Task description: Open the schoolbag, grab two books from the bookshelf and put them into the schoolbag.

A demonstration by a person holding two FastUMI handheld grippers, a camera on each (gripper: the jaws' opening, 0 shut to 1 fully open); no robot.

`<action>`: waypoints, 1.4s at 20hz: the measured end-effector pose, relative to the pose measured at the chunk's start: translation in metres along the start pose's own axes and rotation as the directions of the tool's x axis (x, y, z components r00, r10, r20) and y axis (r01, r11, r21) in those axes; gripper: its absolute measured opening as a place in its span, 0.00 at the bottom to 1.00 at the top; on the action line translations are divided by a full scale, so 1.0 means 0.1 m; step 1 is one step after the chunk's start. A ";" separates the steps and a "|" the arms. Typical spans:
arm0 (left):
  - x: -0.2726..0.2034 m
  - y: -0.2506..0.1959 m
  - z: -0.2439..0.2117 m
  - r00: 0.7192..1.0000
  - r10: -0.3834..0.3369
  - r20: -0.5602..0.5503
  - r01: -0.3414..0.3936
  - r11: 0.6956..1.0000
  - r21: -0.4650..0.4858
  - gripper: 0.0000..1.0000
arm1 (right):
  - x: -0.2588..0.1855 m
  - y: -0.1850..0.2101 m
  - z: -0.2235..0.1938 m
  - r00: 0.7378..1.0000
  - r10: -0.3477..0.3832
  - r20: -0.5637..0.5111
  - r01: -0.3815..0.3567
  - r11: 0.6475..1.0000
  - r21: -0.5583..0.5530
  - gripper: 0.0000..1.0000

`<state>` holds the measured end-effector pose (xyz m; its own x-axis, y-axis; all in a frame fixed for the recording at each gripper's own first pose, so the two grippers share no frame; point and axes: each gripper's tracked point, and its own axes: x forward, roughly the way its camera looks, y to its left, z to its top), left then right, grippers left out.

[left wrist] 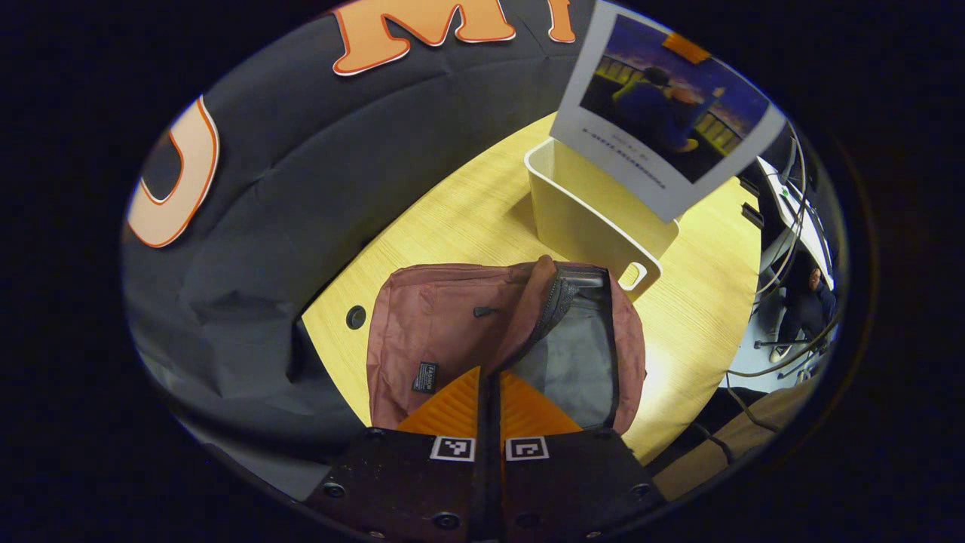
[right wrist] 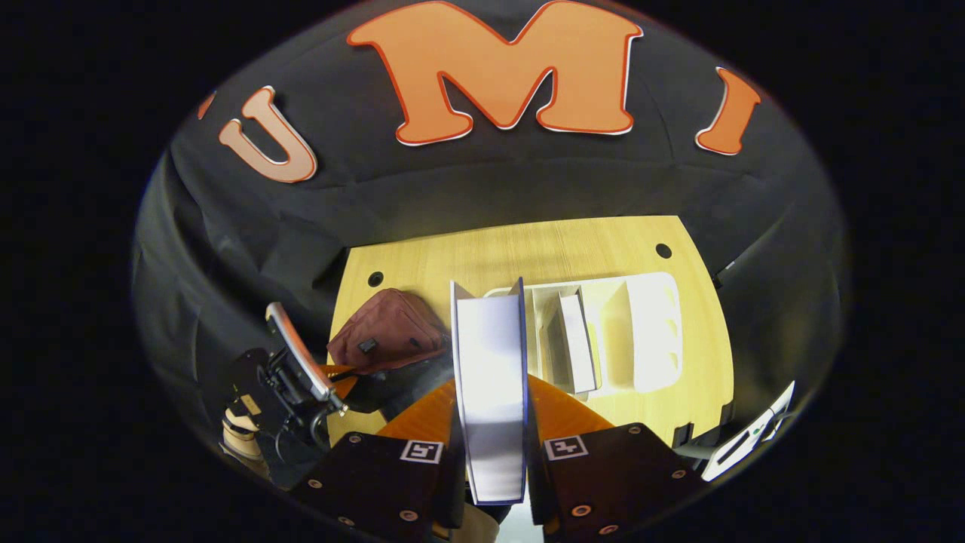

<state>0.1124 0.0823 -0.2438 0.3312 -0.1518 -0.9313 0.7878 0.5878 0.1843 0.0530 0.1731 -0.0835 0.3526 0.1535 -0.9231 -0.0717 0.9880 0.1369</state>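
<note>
Both views from above, angled down: left close over the schoolbag [left wrist: 452, 332], right farther back, sharing table [right wrist: 528, 253].

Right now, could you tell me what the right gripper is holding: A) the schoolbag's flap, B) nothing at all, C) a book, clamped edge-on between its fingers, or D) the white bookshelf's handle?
C: in the right gripper view, the right gripper has both fingers pressed on an upright book above the table.
</note>
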 end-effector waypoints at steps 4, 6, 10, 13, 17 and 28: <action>-0.04 -0.04 0.05 1.000 -0.006 0.010 0.006 1.000 0.004 0.01 | -0.06 0.04 -0.42 0.995 0.100 0.025 -0.102 0.991 0.088 0.34; -0.07 -0.03 0.05 1.000 0.000 0.010 0.000 1.000 -0.001 0.01 | 0.09 0.09 -0.73 0.985 0.171 0.017 -0.171 0.971 0.166 0.34; -0.20 0.00 0.08 1.000 0.023 0.014 -0.022 1.000 -0.004 0.01 | 0.54 0.30 -1.20 0.952 0.303 0.046 -0.301 0.895 0.329 0.34; -0.29 0.00 0.11 0.999 0.041 0.015 -0.041 0.999 0.007 0.01 | 0.93 0.40 -1.34 0.926 0.366 0.096 -0.370 0.823 0.432 0.34; -0.39 -0.03 0.21 0.998 0.069 0.011 -0.069 0.997 0.034 0.01 | 1.43 0.48 -1.56 0.912 0.391 0.122 -0.391 0.743 0.544 0.34; -0.59 -0.27 0.40 0.995 0.097 0.000 -0.096 0.986 0.139 0.01 | 2.26 1.08 -1.47 0.875 0.444 0.193 -0.464 0.653 0.598 0.34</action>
<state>0.0924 0.0436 -0.1817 0.4059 -0.0941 -0.9091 0.8170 0.4832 0.3148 -0.0124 0.3119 -0.3305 0.4570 0.5768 -0.6771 0.3475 0.5850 0.7328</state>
